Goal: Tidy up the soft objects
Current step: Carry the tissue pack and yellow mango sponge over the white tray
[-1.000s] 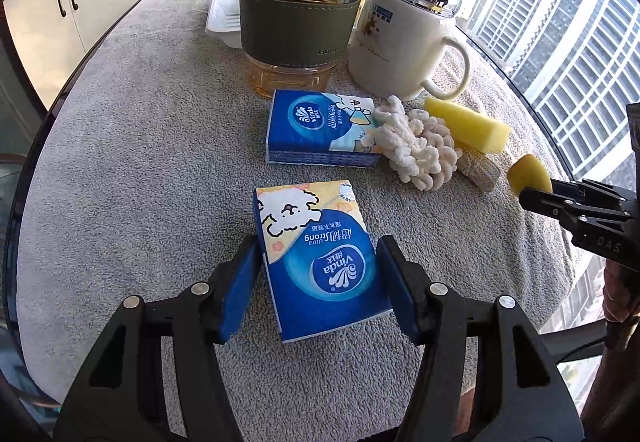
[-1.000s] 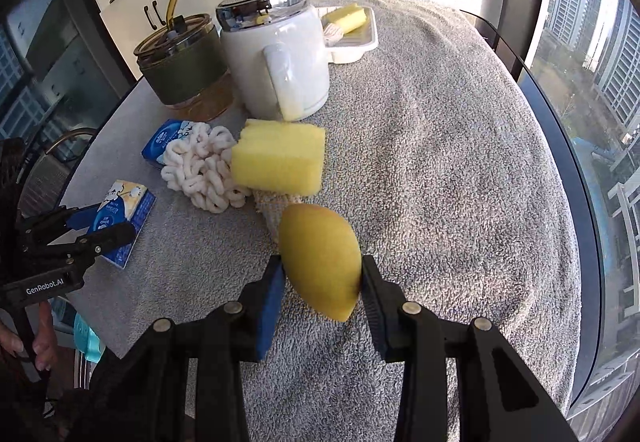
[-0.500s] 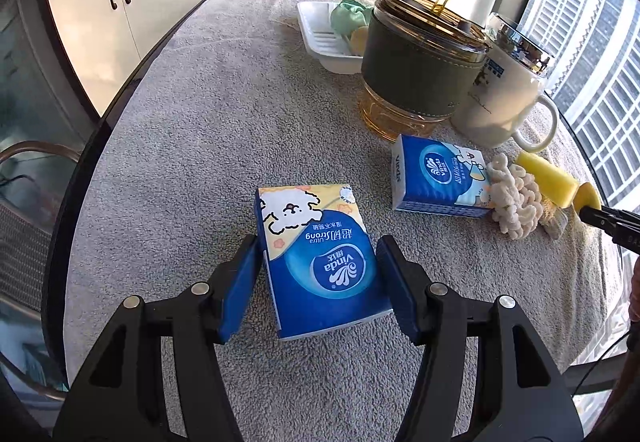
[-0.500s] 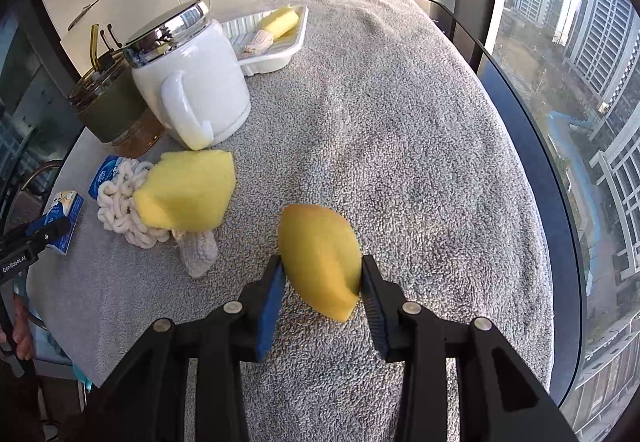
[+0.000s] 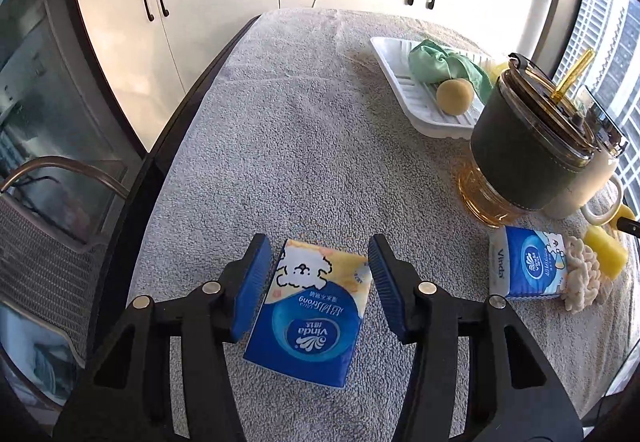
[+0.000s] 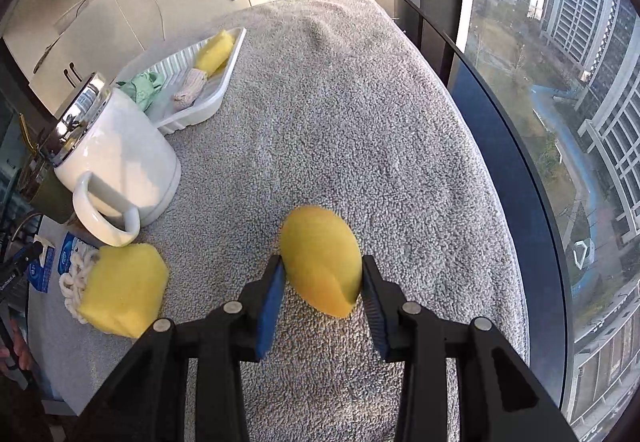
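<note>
Two grips: you are carrying one soft thing in each gripper toward the white tray (image 5: pixel 404 92).
Left gripper (image 5: pixel 316 284): its jaws have just been closing on the tissue pack (image 5: pixel 310 316); the pack is sitting between the blue pads, yet you may not be pinching it fully, since a thin gap seems to be showing at each side.
Right gripper (image 6: pixel 322 288): you are clamping the yellow sponge (image 6: pixel 320 258) between both pads, above the grey towel (image 6: pixel 360 114).
Change: against a second ago, the tray is coming nearer in both views, so delivery is getting close.
Pose: you are tilting both grippers steeply down toward the towel.
Left behind: a second tissue pack (image 5: pixel 528 268), a white knit scrubber (image 5: pixel 584 282) and a yellow block sponge (image 6: pixel 124 290) are waiting well short of the tray, beside the white mug (image 6: pixel 116 166).
</note>
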